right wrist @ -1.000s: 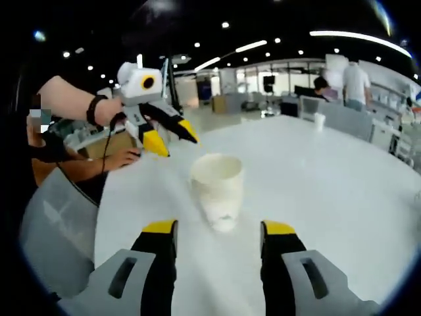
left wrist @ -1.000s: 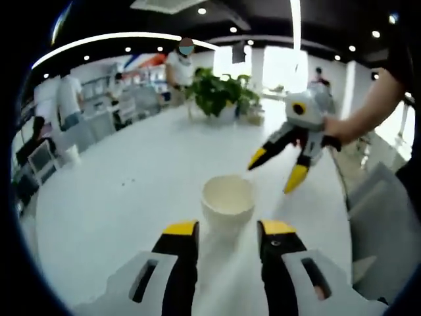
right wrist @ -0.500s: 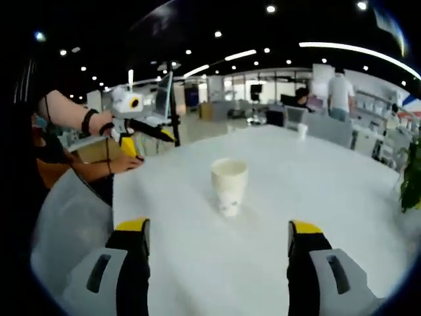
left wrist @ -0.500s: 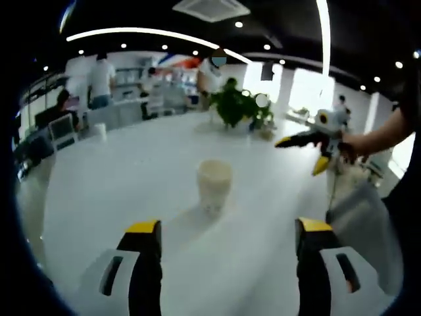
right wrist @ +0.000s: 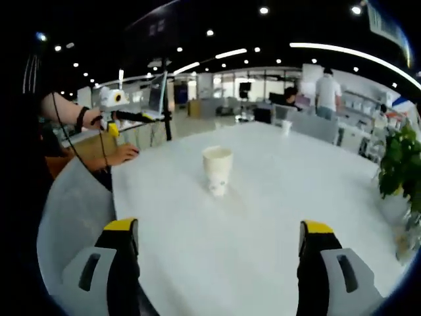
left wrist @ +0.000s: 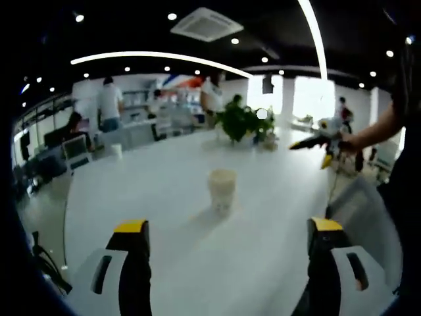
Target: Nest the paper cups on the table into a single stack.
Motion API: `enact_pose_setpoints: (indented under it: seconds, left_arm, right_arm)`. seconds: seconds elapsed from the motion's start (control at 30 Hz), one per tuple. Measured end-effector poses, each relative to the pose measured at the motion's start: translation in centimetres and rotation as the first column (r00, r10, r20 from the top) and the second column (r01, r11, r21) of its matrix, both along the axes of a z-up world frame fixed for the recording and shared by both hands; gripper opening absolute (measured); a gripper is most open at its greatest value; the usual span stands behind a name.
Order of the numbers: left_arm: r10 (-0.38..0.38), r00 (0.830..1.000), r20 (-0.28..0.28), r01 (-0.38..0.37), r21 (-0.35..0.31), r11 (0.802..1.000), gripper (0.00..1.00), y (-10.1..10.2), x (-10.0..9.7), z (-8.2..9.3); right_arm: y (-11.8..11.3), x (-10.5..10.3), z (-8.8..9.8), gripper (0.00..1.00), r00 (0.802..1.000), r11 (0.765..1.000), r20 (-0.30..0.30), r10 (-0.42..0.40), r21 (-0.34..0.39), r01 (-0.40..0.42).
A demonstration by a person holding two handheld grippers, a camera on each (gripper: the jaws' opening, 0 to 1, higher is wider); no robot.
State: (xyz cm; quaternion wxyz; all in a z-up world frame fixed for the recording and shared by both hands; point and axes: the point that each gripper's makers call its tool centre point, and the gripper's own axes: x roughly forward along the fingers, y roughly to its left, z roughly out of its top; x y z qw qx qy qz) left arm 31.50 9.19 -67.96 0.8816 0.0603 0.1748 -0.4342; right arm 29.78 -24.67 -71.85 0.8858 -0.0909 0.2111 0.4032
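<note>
A stack of nested white paper cups (left wrist: 222,189) stands upright near the middle of the white round table (left wrist: 171,217). In the right gripper view the same stack (right wrist: 217,170) stands well ahead of the jaws. My left gripper (left wrist: 228,227) is open wide, well back from the stack, with nothing between its yellow-tipped fingers. My right gripper (right wrist: 219,227) is open just as wide and also holds nothing. In the left gripper view the right gripper (left wrist: 309,153) hangs in a hand above the table's right side. In the right gripper view the left gripper (right wrist: 137,124) hovers at the far left.
A potted plant (left wrist: 240,122) stands at the table's far edge, and shows again as a plant (right wrist: 398,164) at the right. A single small cup (left wrist: 116,150) sits far off on the table. A grey chair (right wrist: 72,204) stands by the table. People move about in the background.
Both grippers have drawn back and up from the cup stack, which now looks smaller and farther. Both pairs of jaws have spread wider apart.
</note>
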Motion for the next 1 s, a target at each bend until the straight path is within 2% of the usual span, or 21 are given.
enact_pose_setpoints:
  seconds: [0.13,0.2,0.3,0.4,0.43,0.5,0.57,0.77,1.0]
  left_arm:
    - [-0.005,1.0,0.008,0.005,0.011,1.0,0.98,0.4,-0.7,-0.1]
    - [-0.005,1.0,0.009,0.005,0.008,1.0,0.98,0.5,-1.0,0.0]
    - [0.011,1.0,0.012,-0.01,-0.012,1.0,0.98,0.5,-1.3,0.3]
    - [0.011,0.999,0.04,-0.01,-0.019,1.0,0.98,0.2,-1.4,0.6]
    - [0.018,0.999,0.029,-0.017,-0.026,1.0,0.98,0.1,-1.3,0.6]
    - [0.031,0.999,0.01,-0.031,-0.038,0.999,0.98,0.0,-1.3,0.5]
    - [0.031,0.999,0.029,-0.03,-0.042,0.999,0.98,-0.4,-1.4,0.7]
    - [0.047,0.999,-0.007,-0.048,-0.038,0.998,0.98,-0.1,-1.4,-0.1]
    - [0.04,0.999,-0.003,-0.04,-0.026,0.999,0.97,-0.8,-1.2,0.0]
  right_arm:
    - [0.5,-0.4,-0.3,1.0,1.0,1.0,-0.005,0.021,-0.019,-0.021]
    - [0.8,-0.5,-0.4,1.0,0.999,0.997,0.004,0.051,-0.054,-0.05]
    - [1.4,-0.4,0.1,1.0,0.997,0.996,0.003,0.071,-0.049,-0.071]
    - [1.8,0.0,0.2,0.99,0.995,0.994,0.01,0.097,-0.06,-0.096]
    - [2.0,0.2,0.3,0.99,0.994,0.992,0.01,0.105,-0.067,-0.105]
    - [2.2,0.3,0.2,0.99,0.994,0.992,0.008,0.111,-0.064,-0.111]
    - [2.1,0.4,0.0,0.98,0.994,0.991,0.006,0.111,-0.072,-0.11]
    - [2.1,0.4,0.0,0.97,0.994,0.991,0.007,0.111,-0.074,-0.11]
    - [1.8,0.2,-0.1,0.96,0.995,0.992,0.011,0.104,-0.07,-0.103]
